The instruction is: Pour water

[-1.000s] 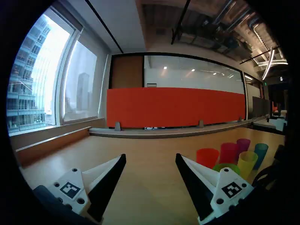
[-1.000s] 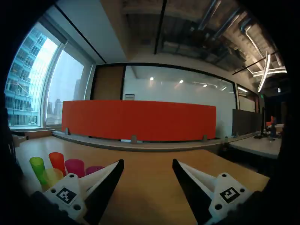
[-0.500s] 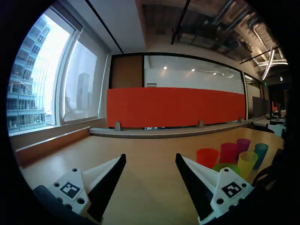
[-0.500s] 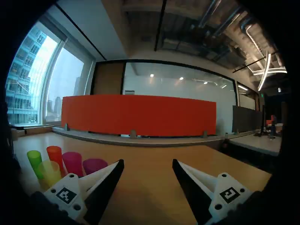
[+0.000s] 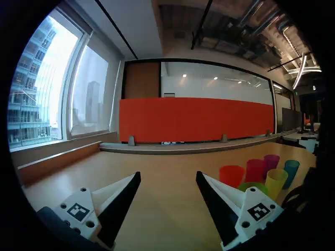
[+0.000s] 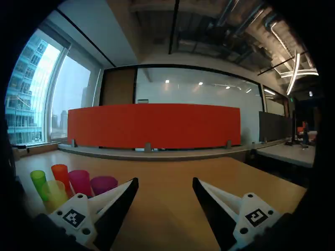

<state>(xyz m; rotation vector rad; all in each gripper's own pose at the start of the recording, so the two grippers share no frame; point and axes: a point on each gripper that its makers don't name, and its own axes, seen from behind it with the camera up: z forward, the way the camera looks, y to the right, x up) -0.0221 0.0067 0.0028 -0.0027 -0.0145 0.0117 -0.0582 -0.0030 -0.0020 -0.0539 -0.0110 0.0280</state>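
Left gripper view: wide-jawed left gripper (image 5: 167,180) half hides a green plastic cup (image 5: 258,185); right gripper (image 6: 165,184), jaws equally wide, empty

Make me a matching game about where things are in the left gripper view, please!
Things:
1. teal cup
2. red cup
3. yellow cup
4. window

Places in the left gripper view:
A. far left side of the view
B. the rightmost cup
C. the leftmost cup
D. just in front of the purple cup

Right pairs: 1-B, 2-C, 3-D, 4-A.
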